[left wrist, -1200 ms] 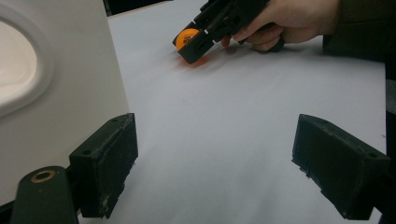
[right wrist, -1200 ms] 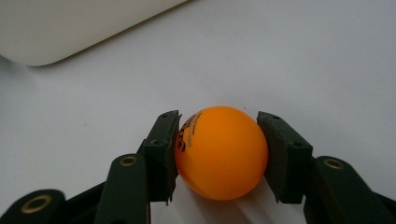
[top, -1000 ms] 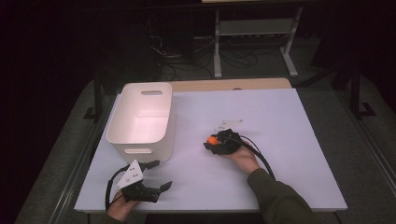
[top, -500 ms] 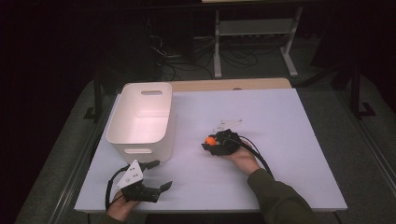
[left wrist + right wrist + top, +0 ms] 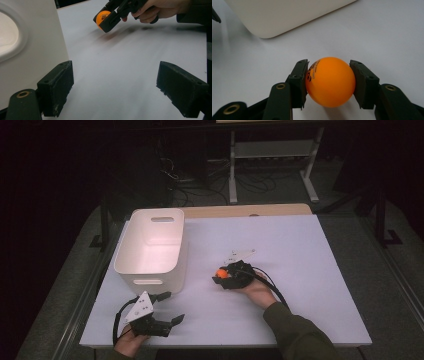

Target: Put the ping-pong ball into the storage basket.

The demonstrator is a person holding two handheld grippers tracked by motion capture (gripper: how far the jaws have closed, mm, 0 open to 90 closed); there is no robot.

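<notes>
White bin stands left of the clamped orange ball

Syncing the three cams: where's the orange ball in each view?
High view: small orange table-tennis ball left of centre, at the tip of the right gripper.
Left gripper view: top centre-left, clamped in the right gripper, above the tabletop.
Right gripper view: lower centre, pressed between both black pads.
Shared landmark: white plastic bin, at left in the left gripper view, at top in the right gripper view.
</notes>
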